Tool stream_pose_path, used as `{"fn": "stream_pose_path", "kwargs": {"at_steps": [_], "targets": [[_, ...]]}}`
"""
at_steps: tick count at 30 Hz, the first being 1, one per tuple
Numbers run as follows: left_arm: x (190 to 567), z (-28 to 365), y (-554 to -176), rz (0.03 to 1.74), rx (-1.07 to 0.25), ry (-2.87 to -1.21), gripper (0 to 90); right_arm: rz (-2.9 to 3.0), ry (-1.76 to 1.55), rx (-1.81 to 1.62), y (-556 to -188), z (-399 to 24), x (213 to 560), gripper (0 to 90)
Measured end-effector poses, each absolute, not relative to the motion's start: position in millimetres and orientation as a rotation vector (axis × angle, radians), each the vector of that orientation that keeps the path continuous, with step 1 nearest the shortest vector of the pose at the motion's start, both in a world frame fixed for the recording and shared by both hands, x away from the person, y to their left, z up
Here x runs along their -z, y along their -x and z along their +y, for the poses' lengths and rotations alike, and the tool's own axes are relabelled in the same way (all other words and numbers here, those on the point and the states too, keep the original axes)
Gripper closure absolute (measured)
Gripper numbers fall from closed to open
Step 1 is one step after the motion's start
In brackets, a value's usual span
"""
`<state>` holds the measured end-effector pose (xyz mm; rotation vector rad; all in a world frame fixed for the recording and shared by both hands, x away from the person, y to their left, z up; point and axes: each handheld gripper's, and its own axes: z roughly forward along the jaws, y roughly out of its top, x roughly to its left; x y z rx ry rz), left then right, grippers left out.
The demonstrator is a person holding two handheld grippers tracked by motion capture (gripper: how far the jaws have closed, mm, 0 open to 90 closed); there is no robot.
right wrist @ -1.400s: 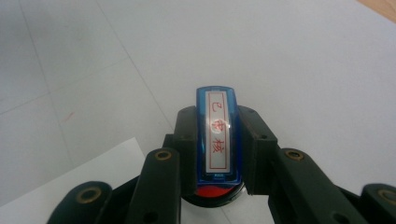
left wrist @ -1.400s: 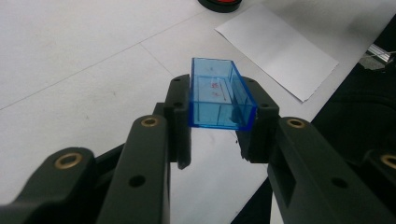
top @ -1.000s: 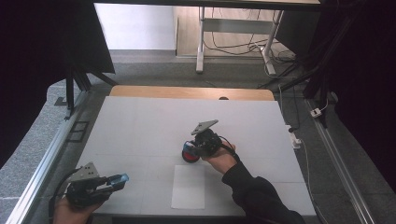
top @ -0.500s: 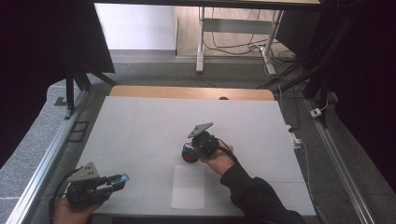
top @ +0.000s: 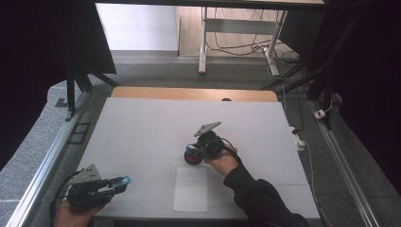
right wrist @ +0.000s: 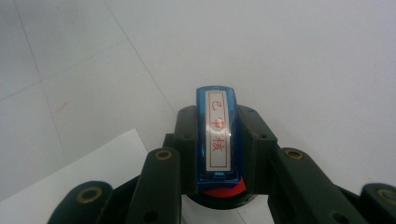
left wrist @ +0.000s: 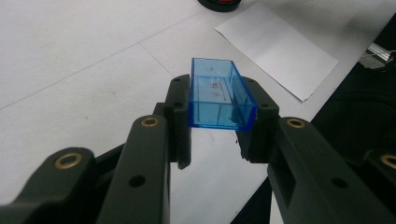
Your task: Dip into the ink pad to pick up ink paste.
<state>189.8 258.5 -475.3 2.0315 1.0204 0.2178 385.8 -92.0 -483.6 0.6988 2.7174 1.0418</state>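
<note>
The right claw (top: 195, 152) sits mid-worktop, clamped on a blue stamp (right wrist: 218, 135) with red characters on its label, pressed down on the red ink pad (top: 191, 158) directly beneath it. The stamp's long axis runs straight out along the jaws, toward twelve o'clock in the right gripper view. The white paper sheet (top: 190, 189) lies just at six o'clock from the pad in the high view, so the right hand is the nearer one. Down at eight o'clock, the left claw (top: 119, 183) is clamped on the clear blue cap (left wrist: 219, 95), well apart.
</note>
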Motion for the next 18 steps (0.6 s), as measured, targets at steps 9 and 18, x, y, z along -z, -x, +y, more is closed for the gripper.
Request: {"fn": "stream_pose_path", "kwargs": {"at_steps": [9, 18], "targets": [[475.4, 258.6, -190.0, 1.022, -0.216, -2.031, 67.4, 2.732, -0.765, -1.103, -391.0, -96.7, 485.5, 71.5], [475.5, 258.2, -190.0, 1.023, -0.22, -2.032, 67.5, 2.703, -0.686, -1.028, -382.5, -89.7, 483.9, 71.5]]}}
